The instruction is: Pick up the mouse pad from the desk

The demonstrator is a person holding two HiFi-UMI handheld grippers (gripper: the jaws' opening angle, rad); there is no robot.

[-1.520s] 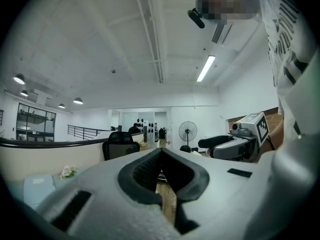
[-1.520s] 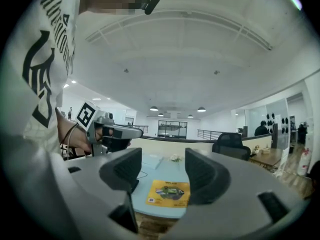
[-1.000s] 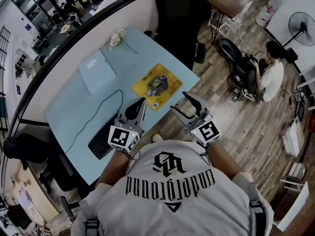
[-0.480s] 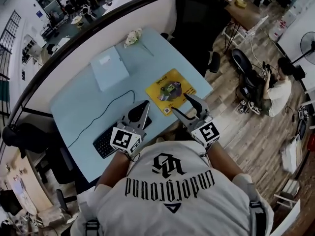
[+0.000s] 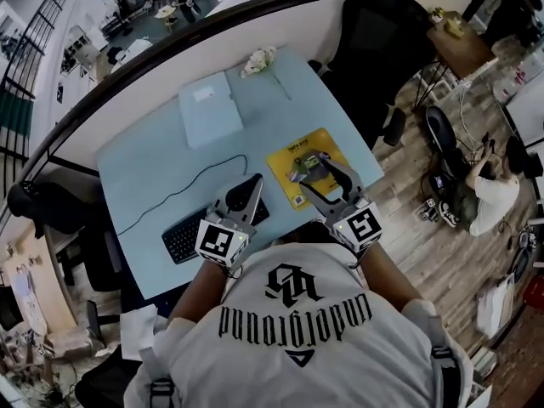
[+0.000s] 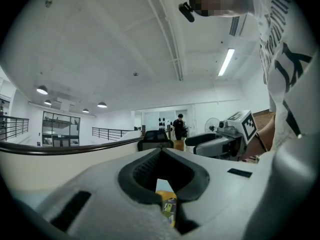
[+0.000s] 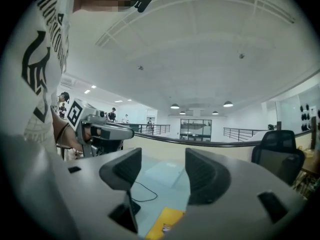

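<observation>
Facing the mouse pad at 12 o'clock, my right gripper, jaws apart and empty, is nearer; my clenched left gripper flanks it at 9 o'clock.

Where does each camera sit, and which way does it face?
Head view: on the person's head, looking steeply down at the desk; shirt, left gripper and right gripper show.
Left gripper view: rides that gripper, looking level across the desk past its closed jaws; shirt at right.
Right gripper view: level over the desk between its open jaws; shirt at left.
Shared: all three show the mouse pad; each gripper view catches the other gripper.
</observation>
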